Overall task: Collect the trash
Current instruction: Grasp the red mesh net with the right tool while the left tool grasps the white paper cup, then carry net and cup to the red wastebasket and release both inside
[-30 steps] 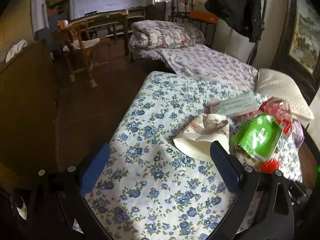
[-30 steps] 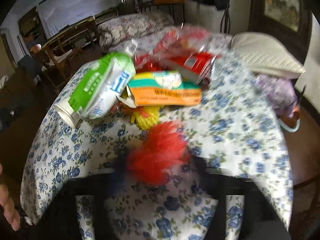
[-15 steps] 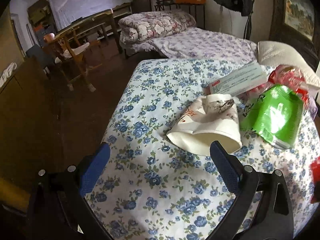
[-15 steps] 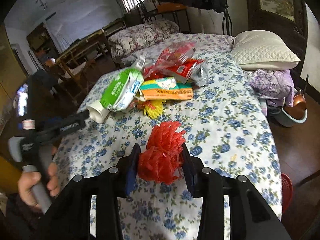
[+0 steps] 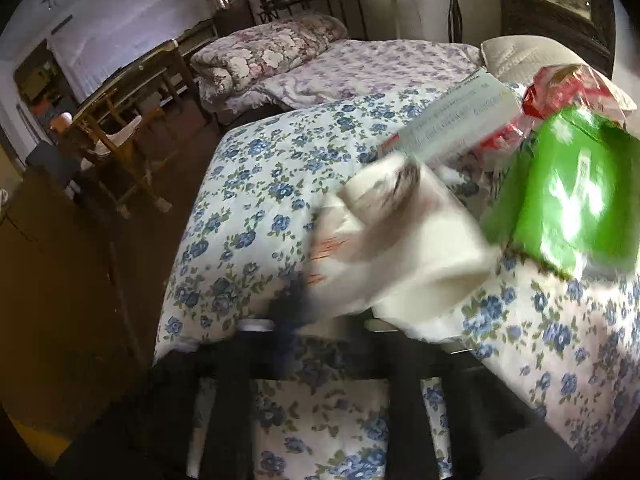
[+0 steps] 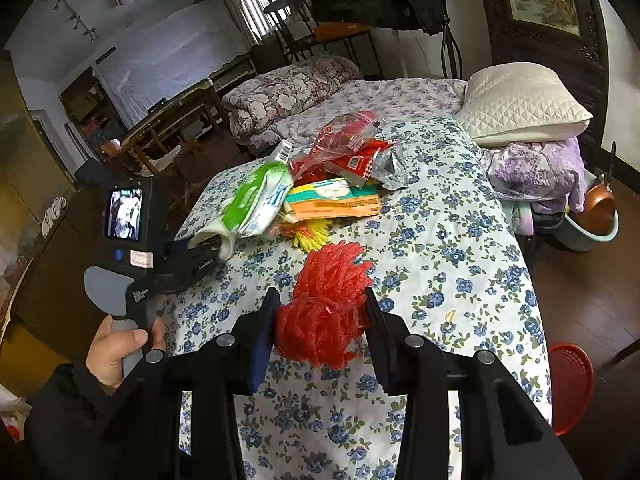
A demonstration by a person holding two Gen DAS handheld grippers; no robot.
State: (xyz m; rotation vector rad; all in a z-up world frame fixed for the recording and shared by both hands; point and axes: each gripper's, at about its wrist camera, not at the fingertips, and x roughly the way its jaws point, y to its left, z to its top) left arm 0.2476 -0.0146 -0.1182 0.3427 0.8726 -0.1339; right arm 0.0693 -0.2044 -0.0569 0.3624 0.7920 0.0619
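Note:
My right gripper (image 6: 320, 324) is shut on a red mesh net bag (image 6: 326, 304) and holds it above the flowered bed cover (image 6: 448, 240). A trash pile lies beyond it: a green-and-white pack (image 6: 256, 200), an orange-and-green packet (image 6: 336, 200), red wrappers (image 6: 348, 148) and a yellow mesh (image 6: 310, 236). My left gripper (image 5: 332, 316) is blurred and has closed in on a crumpled white paper bag (image 5: 404, 248); its grip is unclear. It also shows in the right wrist view (image 6: 200, 252), at the white bag by the green pack (image 5: 568, 196).
A red basket (image 6: 568, 384) stands on the floor at the bed's right edge. A white pillow (image 6: 520, 104) and purple cloth (image 6: 536, 172) lie at the far right. A flat box (image 5: 452, 120) lies behind the white bag. Wooden chairs (image 5: 116, 136) and a cabinet (image 5: 48, 280) stand left.
My left gripper has moved forward to the white paper bag and its fingers have closed in around it. My right gripper has lifted the red net bag up and back.

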